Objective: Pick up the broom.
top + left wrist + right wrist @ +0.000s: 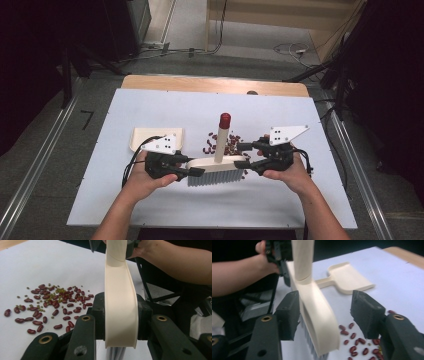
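The brush (216, 164) lies crosswise on the table (150, 200) just before the beans (222, 144), left gripper (192, 169) clamping its left end, right gripper (242, 155) spread loose around its right end

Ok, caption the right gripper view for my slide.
Right gripper open around the cream brush head; dustpan and beans beyond.

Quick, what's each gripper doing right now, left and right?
Left gripper: shut on the brush head.
Right gripper: open, its jaws apart around the brush head's other end.
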A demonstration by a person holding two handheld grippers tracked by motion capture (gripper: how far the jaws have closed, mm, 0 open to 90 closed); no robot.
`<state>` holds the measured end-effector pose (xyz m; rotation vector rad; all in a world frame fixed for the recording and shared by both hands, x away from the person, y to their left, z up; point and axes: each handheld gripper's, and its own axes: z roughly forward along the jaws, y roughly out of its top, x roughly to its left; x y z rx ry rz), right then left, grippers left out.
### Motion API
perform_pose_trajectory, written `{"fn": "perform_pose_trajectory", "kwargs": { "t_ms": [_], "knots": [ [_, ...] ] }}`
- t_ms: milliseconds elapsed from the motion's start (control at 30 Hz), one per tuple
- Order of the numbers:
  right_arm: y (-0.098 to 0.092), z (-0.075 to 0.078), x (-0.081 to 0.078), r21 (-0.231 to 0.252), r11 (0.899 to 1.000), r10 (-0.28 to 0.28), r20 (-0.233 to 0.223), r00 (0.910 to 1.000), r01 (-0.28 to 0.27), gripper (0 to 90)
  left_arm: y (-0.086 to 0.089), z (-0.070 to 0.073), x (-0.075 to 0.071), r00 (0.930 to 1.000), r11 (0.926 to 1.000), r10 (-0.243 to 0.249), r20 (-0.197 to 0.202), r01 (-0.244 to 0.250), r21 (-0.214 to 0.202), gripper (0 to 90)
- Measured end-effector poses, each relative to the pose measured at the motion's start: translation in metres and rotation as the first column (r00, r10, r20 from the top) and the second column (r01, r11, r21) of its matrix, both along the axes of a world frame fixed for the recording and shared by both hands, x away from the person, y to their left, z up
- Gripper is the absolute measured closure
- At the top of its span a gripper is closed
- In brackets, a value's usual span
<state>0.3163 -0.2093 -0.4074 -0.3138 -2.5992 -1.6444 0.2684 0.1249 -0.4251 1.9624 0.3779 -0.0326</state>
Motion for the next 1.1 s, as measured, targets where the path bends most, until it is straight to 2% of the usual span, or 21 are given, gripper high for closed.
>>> {"fn": "perform_pose_trajectory", "kwargs": {
  "t_ms": [133,200,367,467,533,700,767,833,900,967,1033,1100],
  "knots": [
    [0.009,-0.007,-0.004,-0.050,0.995,0.086,-0.018,0.9962,-0.086,45.1,-0.003,-0.001,-0.001,0.9997,0.9996,-0.023,-0.009,0.023,0.016,69.0],
    [0.014,-0.010,-0.006,-0.092,0.989,0.112,-0.013,0.9937,-0.112,45.5,-0.005,-0.002,-0.001,0.9992,0.9990,-0.039,-0.013,0.039,0.021,69.0],
    [0.025,-0.016,-0.011,-0.131,0.979,0.157,-0.023,0.9874,-0.158,49.6,-0.010,-0.003,-0.002,0.9979,0.9974,-0.063,-0.017,0.064,0.033,69.0],
    [0.027,-0.018,-0.011,-0.127,0.975,0.179,-0.042,0.9830,-0.183,52.8,-0.012,-0.003,-0.003,0.9970,0.9964,-0.075,-0.020,0.076,0.037,69.0],
    [0.028,-0.019,-0.011,-0.117,0.974,0.189,-0.054,0.9805,-0.194,58.4,-0.012,-0.003,-0.003,0.9963,0.9957,-0.084,-0.022,0.084,0.037,69.0],
    [0.028,-0.022,-0.010,-0.109,0.962,0.240,-0.105,0.9652,-0.251,64.9,-0.012,-0.005,-0.002,0.9926,0.9925,-0.115,-0.040,0.116,0.037,69.0],
    [0.028,-0.022,-0.011,-0.117,0.959,0.248,-0.101,0.9635,-0.259,65.2,-0.012,-0.006,-0.001,0.9918,0.9923,-0.119,-0.045,0.121,0.027,68.9],
    [0.028,-0.022,-0.011,-0.112,0.960,0.246,-0.093,0.9649,-0.255,65.3,-0.010,-0.007,0.001,0.9919,0.9929,-0.118,-0.048,0.118,0.007,68.7],
    [0.027,-0.021,-0.011,-0.096,0.967,0.230,-0.085,0.9695,-0.237,65.3,-0.008,-0.008,0.001,0.9956,0.9961,-0.086,-0.038,0.085,-0.023,67.2],
    [0.027,-0.020,-0.011,-0.094,0.974,0.202,-0.068,0.9771,-0.208,65.4,-0.003,-0.008,0.002,0.9993,0.9991,-0.029,-0.022,0.028,-0.031,61.8],
    [0.025,-0.020,-0.008,-0.098,0.980,0.167,-0.049,0.9847,-0.171,65.4,0.003,-0.009,0.002,0.9992,0.9984,0.037,-0.011,-0.038,-0.042,52.6],
    [0.019,-0.019,-0.005,-0.089,0.987,0.127,-0.049,0.9907,-0.131,65.4,0.008,-0.011,0.003,0.9973,0.9958,0.072,-0.014,-0.072,-0.056,42.8]
  ]
}}
